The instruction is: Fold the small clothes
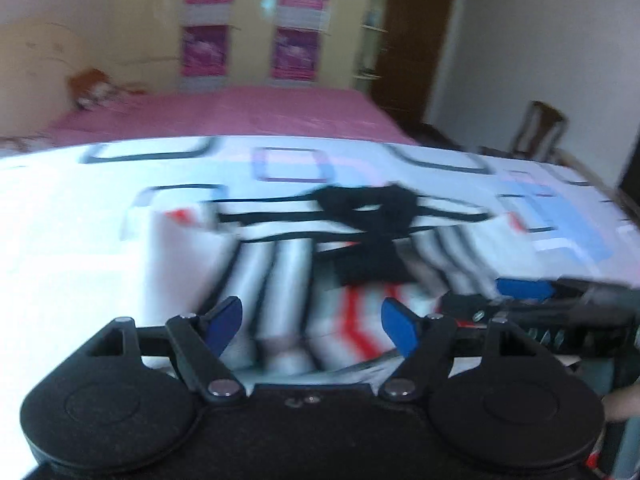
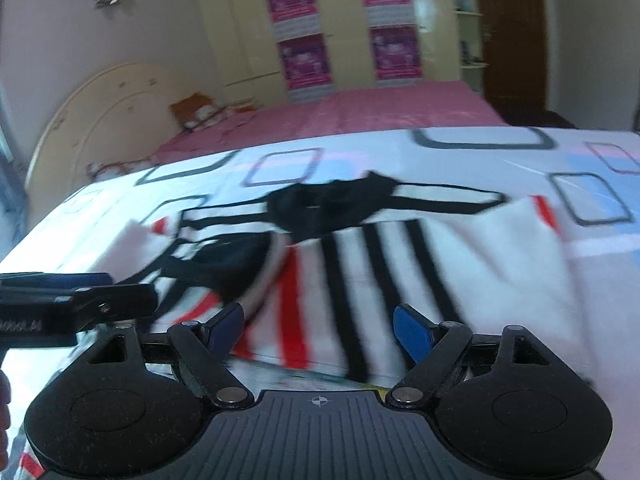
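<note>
A small white shirt [image 1: 280,256] with black and red stripes and a black collar [image 1: 368,208] lies on a patterned sheet; it also shows in the right wrist view [image 2: 400,256]. My left gripper [image 1: 312,326] is open with blue pads, empty, just above the shirt's near edge. My right gripper [image 2: 320,332] is open and empty over the shirt's near hem. The right gripper shows at the right of the left wrist view [image 1: 560,308], and the left gripper shows at the left of the right wrist view [image 2: 72,300]. Both views are motion-blurred.
The white sheet [image 2: 520,152] with coloured squares covers the work surface. Behind it is a pink bed [image 2: 380,108] with a cream headboard [image 2: 100,112], a wardrobe with posters [image 2: 304,60], a dark door [image 2: 516,32] and a wooden chair [image 1: 540,128].
</note>
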Motion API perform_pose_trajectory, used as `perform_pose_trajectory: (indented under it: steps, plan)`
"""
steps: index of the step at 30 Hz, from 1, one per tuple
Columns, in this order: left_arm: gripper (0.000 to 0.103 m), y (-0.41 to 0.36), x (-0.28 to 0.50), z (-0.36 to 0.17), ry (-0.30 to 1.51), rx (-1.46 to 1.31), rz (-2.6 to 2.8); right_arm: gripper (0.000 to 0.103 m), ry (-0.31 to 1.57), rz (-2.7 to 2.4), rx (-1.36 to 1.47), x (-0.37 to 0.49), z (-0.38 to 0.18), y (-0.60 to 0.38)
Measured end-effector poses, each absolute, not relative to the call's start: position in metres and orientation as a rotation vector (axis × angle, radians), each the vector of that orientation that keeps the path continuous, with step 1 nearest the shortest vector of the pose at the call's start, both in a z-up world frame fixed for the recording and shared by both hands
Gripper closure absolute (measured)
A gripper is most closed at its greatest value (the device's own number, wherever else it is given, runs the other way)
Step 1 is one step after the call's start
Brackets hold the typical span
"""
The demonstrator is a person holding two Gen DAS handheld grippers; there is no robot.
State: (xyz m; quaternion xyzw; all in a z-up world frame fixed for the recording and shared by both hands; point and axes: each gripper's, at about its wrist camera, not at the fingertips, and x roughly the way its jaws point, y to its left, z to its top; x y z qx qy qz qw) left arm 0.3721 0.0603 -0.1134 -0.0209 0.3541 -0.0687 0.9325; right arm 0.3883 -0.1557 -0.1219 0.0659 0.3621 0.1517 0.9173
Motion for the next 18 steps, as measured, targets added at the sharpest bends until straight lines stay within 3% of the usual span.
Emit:
perform_pose_trajectory:
  steps: [5, 9, 10, 11, 12, 14, 16, 18]
  plan:
    - [0.028, 0.107, 0.360, -0.132, 0.757, -0.023, 0.028, 0.022, 0.757, 0.351, 0.044, 0.403, -0.131, -0.117]
    - [0.034, 0.126, 0.363, -0.150, 0.788, -0.021, 0.090, 0.025, 0.749, 0.346, 0.010, 0.416, -0.137, -0.099]
    - [0.038, 0.127, 0.367, -0.153, 0.784, -0.016, 0.094, 0.034, 0.742, 0.339, 0.005, 0.418, -0.137, -0.097]
    - [0.041, 0.127, 0.371, -0.155, 0.778, -0.014, 0.094, 0.059, 0.747, 0.335, 0.003, 0.423, -0.137, -0.096]
    - [0.042, 0.127, 0.375, -0.157, 0.773, -0.012, 0.091, 0.073, 0.754, 0.330, 0.011, 0.427, -0.137, -0.096]
    - [0.047, 0.129, 0.384, -0.157, 0.759, -0.017, 0.091, 0.081, 0.751, 0.313, 0.039, 0.431, -0.133, -0.101]
    - [0.047, 0.129, 0.389, -0.155, 0.736, -0.027, 0.083, 0.096, 0.735, 0.298, 0.076, 0.431, -0.126, -0.112]
    - [0.055, 0.128, 0.392, -0.153, 0.711, 0.000, 0.085, 0.097, 0.702, 0.267, 0.110, 0.428, -0.116, -0.128]
